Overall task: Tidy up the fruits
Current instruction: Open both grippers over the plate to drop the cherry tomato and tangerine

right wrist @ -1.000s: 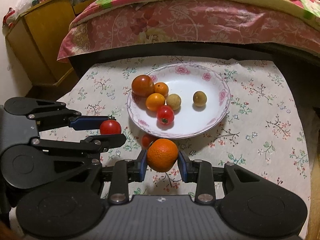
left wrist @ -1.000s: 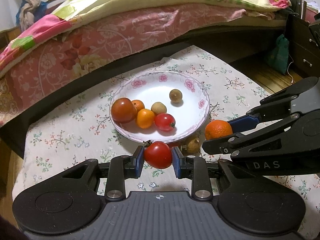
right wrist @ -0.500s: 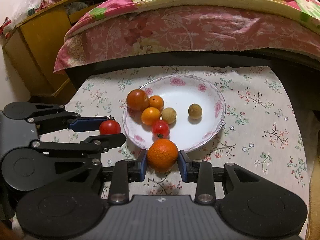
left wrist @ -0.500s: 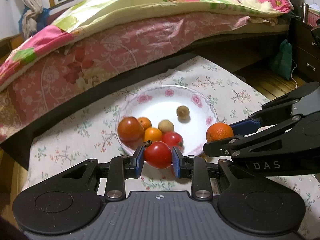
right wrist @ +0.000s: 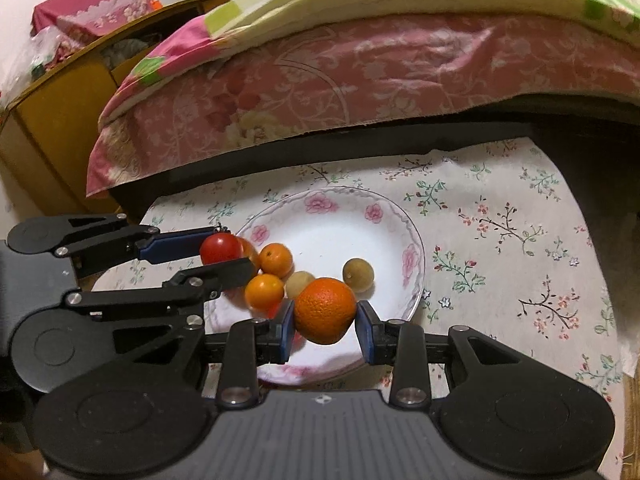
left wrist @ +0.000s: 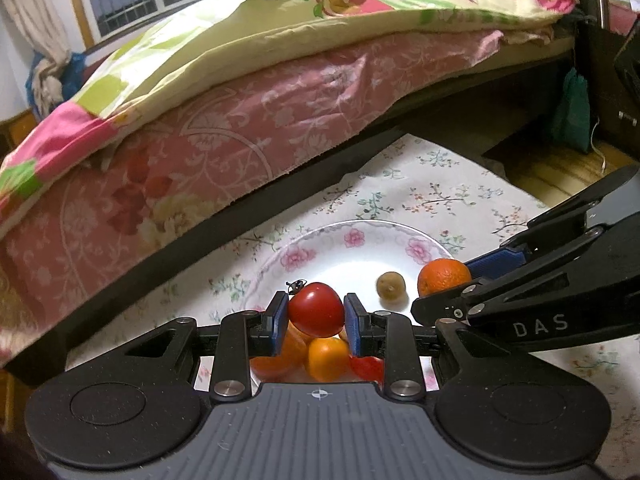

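Red and round, a glossy tomato [left wrist: 316, 310] is clamped by the left gripper [left wrist: 316, 320] above the near-left edge of the white floral-rimmed ceramic plate [right wrist: 360, 216], while a dimpled round orange [right wrist: 325, 310] is pinched by the right gripper [right wrist: 325, 326] over its near edge.

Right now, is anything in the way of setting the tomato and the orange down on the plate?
Partly. Fruit already lies under the left gripper and its tomato. The orange in the right gripper hangs over barer plate, near a small brown fruit.
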Demonstrator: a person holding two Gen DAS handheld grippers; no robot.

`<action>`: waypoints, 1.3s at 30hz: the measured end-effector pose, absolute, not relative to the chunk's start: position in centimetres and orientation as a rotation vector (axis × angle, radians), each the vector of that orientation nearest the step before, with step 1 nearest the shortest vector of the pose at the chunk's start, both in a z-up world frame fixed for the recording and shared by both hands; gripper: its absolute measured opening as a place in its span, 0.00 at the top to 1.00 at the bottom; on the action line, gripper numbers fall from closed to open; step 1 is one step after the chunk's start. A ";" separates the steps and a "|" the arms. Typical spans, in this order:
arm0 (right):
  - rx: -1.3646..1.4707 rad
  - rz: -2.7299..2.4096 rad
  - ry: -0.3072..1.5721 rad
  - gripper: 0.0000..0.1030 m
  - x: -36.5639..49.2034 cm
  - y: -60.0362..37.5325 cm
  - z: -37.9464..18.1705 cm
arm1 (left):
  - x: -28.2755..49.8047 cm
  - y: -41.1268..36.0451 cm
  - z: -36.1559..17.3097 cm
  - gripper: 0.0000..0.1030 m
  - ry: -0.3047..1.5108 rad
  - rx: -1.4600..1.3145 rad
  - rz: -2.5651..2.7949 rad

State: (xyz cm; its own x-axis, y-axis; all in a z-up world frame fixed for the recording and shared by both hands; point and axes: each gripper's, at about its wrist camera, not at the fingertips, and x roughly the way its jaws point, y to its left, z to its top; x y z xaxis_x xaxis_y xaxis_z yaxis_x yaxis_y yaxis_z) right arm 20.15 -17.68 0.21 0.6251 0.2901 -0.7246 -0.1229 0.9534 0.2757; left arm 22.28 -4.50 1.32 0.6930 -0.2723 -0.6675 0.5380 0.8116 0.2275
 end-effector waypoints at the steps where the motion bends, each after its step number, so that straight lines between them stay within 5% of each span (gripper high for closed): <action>1: 0.216 0.243 0.867 0.67 20.5 -17.9 0.0 | 22.6 -4.7 1.2 0.65 0.664 0.442 -0.471; 17: 0.302 0.262 0.911 0.67 22.9 -19.4 -2.0 | 25.5 -5.8 -0.2 0.64 0.695 0.518 -0.495; 39: 0.335 0.243 0.886 0.61 22.4 -19.9 -1.4 | 24.5 -5.1 1.4 0.44 0.668 0.514 -0.457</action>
